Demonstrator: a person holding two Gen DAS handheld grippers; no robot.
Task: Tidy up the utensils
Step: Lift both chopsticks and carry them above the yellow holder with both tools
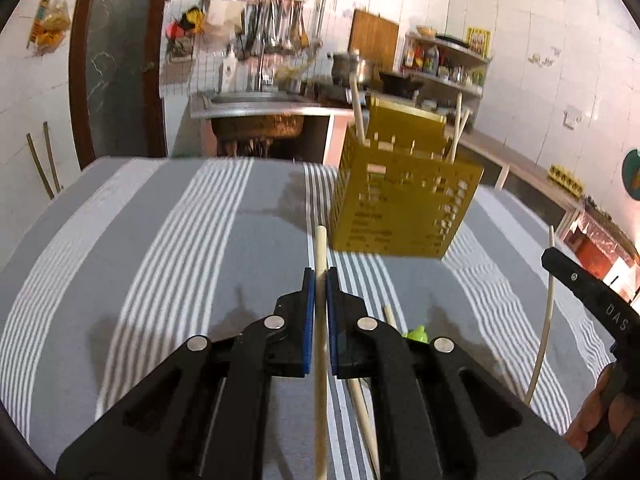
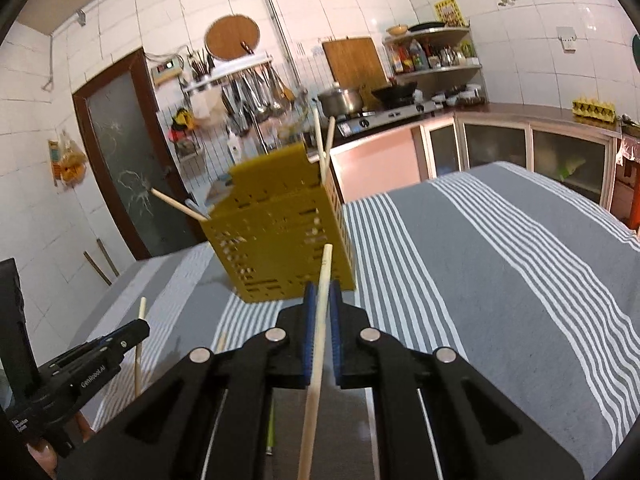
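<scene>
My left gripper (image 1: 320,276) is shut on a pale wooden chopstick (image 1: 321,248), whose tip sticks out ahead of the blue pads. A yellow perforated utensil holder (image 1: 400,208) stands just beyond on the striped tablecloth, with chopsticks (image 1: 358,112) upright in it. My right gripper (image 2: 323,292) is shut on another chopstick (image 2: 326,264) that points at the holder (image 2: 280,240). Each gripper shows at the edge of the other's view: the right gripper (image 1: 554,259) and the left gripper (image 2: 138,326). A loose chopstick (image 1: 390,316) and a green item (image 1: 416,334) lie on the cloth below the left gripper.
The grey and white striped cloth (image 2: 500,260) covers the table. Behind it are a sink counter (image 1: 256,104), a stove with a pot (image 2: 344,100) and a wok, a shelf of bottles (image 2: 432,56) and a glass door (image 2: 120,152).
</scene>
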